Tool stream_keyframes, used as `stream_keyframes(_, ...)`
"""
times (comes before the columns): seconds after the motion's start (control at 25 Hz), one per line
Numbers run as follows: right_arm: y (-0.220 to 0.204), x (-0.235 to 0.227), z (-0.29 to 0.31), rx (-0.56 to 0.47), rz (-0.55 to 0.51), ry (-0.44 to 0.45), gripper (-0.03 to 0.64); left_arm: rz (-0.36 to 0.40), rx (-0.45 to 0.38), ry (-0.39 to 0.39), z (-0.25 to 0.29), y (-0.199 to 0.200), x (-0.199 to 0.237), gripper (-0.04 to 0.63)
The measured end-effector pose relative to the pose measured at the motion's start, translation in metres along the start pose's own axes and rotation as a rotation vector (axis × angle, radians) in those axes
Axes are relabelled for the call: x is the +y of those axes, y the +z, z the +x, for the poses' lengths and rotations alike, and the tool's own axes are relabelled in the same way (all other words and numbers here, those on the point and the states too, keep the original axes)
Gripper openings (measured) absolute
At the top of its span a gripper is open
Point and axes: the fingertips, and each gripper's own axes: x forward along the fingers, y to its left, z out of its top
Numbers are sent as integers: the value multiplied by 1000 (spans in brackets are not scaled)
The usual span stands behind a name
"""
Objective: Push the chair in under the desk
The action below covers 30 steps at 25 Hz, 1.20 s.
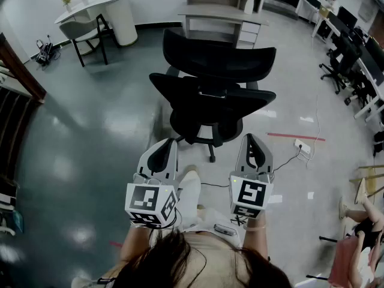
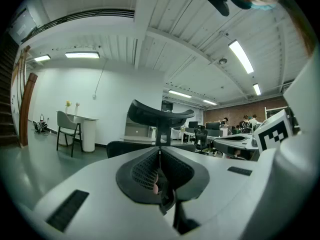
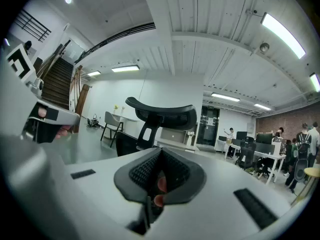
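The white left gripper [image 1: 163, 153] and white right gripper [image 1: 255, 150], both closed and empty, have the black mesh office chair [image 1: 211, 95] just ahead.

The person stands with both forearms held out ahead, side by side and a little apart. The left gripper [image 1: 165, 149] and the right gripper [image 1: 252, 144] point level, away from the body. Each has its jaws pressed together with nothing between them. The left marker cube [image 1: 150, 204] and the right marker cube [image 1: 249, 198] sit at the near ends, just over the wrists.
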Motion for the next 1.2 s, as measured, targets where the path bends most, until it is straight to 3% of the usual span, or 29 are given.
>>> stream_keyframes(0.68, 4, -12, 25, -34, -17, 22, 25, 51, 34, 6, 40, -6, 11, 17)
stream_keyframes(1.2, -7, -19, 87, 37, -113, 81, 28, 129, 89, -22, 105, -16, 31, 20)
